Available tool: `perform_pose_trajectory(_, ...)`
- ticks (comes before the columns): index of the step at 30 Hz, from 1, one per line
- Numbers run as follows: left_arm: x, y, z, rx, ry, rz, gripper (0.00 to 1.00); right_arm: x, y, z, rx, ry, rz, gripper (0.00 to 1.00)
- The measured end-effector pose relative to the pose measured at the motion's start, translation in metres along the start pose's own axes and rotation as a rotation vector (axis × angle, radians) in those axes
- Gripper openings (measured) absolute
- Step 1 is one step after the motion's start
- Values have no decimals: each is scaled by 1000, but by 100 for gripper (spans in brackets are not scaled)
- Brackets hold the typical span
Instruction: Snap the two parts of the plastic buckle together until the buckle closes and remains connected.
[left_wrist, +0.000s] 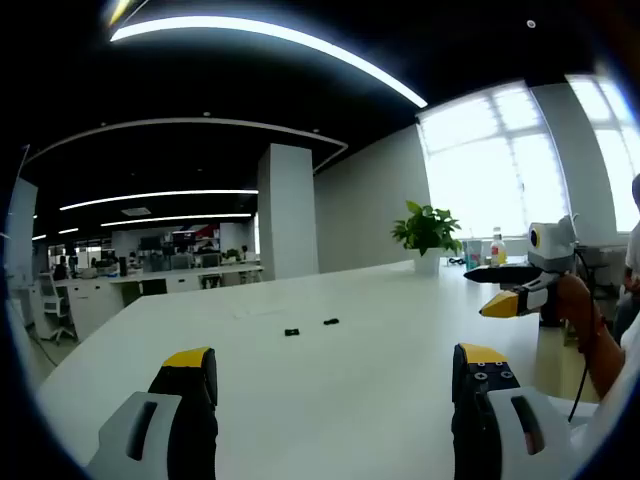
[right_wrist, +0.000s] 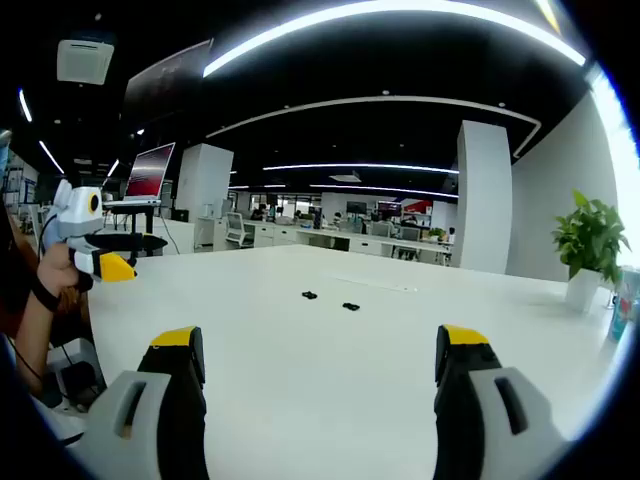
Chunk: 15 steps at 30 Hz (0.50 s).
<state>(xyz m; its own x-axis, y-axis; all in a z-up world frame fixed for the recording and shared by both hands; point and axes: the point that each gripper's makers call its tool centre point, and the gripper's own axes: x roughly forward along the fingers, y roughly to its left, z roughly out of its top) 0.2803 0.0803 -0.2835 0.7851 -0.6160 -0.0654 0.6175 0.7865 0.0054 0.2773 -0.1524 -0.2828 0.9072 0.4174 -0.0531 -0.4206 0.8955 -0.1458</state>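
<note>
Two small black buckle parts lie apart on the white table: one buckle part sits left of the other buckle part in the left gripper view. The right gripper view has the same pair as a left buckle part and a right buckle part. My left gripper is open, well short of them, with nothing between its jaws. My right gripper is likewise open and held back from them. The right gripper enters the left gripper view at the right, and the left gripper appears at the left of the right gripper view.
The white table is wide and bare around the parts. A potted plant and bottles stand at its far end near windows. A person's arm holds the right gripper. Office desks and a white pillar stand behind.
</note>
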Motion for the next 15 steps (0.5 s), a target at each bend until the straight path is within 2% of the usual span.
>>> perform_pose_trajectory(8,4,-6,-8,4,23,-13,99,-3,1,-10,8,18,5,96)
perform_pose_trajectory(15,4,-10,-10,17,34,-17,99,-5,6,-8,8,10,14,95)
